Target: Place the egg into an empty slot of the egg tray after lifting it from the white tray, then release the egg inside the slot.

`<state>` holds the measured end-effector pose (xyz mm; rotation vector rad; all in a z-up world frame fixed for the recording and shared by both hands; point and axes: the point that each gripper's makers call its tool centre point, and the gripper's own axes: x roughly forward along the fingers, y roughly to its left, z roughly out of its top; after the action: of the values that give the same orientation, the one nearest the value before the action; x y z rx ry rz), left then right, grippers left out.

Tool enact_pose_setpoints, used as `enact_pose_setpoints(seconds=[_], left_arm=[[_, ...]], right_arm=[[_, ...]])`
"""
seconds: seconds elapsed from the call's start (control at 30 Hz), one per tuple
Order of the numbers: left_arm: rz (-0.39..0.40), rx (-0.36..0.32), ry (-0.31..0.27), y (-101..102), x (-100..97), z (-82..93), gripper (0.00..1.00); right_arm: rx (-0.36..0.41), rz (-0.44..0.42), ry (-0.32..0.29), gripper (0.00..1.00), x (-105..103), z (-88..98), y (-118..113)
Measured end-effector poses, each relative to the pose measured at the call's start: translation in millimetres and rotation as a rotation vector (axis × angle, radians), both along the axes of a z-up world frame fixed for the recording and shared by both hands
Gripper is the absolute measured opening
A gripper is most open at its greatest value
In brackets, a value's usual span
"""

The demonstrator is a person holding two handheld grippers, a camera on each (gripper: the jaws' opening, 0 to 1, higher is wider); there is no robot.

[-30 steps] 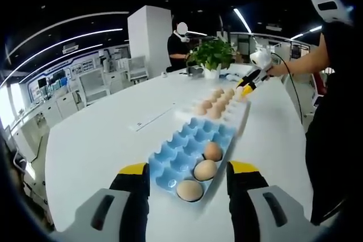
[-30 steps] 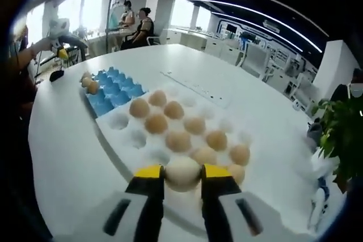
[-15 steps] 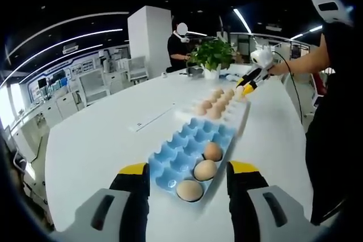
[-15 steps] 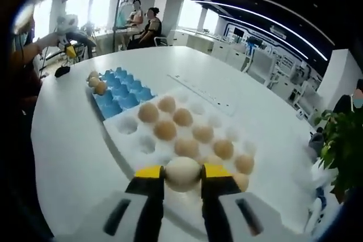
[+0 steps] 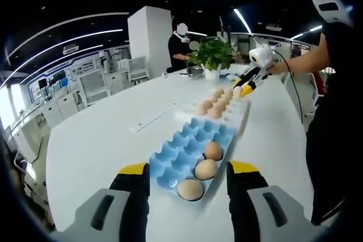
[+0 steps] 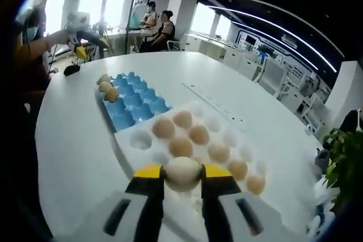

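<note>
A pale egg [image 6: 182, 173] sits clamped between the yellow-tipped jaws of my right gripper [image 6: 182, 175], held above the near end of the white tray [image 6: 136, 138]. Several brown eggs lie in that tray. Beyond it lies the blue egg tray [image 6: 131, 103], with three eggs at its far end. In the left gripper view the blue egg tray [image 5: 181, 145] runs away from my open left gripper [image 5: 189, 175], three eggs in its nearest slots. The white tray [image 5: 238, 114] lies past it, and the right gripper [image 5: 245, 87] hangs over its far end, held by a person's hand.
Everything rests on a large white table [image 5: 96, 140]. A potted green plant [image 5: 213, 55] stands at its far end in the left gripper view. A long flat strip [image 5: 152, 117] lies left of the trays. People sit and stand in the background.
The right gripper has risen and drawn back with the egg in it; the white tray looks lower and farther in its view. The left gripper has stayed still.
</note>
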<state>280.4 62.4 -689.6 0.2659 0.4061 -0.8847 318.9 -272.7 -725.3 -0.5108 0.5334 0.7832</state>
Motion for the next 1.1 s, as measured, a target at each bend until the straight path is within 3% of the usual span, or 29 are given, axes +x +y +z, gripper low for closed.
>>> enact_pose_setpoints(seconds=[0.6,0.93,1.1], left_arm=[[0.001,-0.006,-0.001,0.1,0.2,0.8,0.55],[0.004,-0.006,-0.003,0.6,-0.2,1.9,0.55],[-0.002,-0.008,-0.004,-2.5,1.1,1.9,0.55]], right_arm=[[0.024,0.153,0.009,0.24,-2.8,-3.0,64.7],[0.024,0.187,0.020,0.24,-5.2,-9.8,72.4],[0.031,0.214,0.023,0.24,-7.5,-10.8,86.8]])
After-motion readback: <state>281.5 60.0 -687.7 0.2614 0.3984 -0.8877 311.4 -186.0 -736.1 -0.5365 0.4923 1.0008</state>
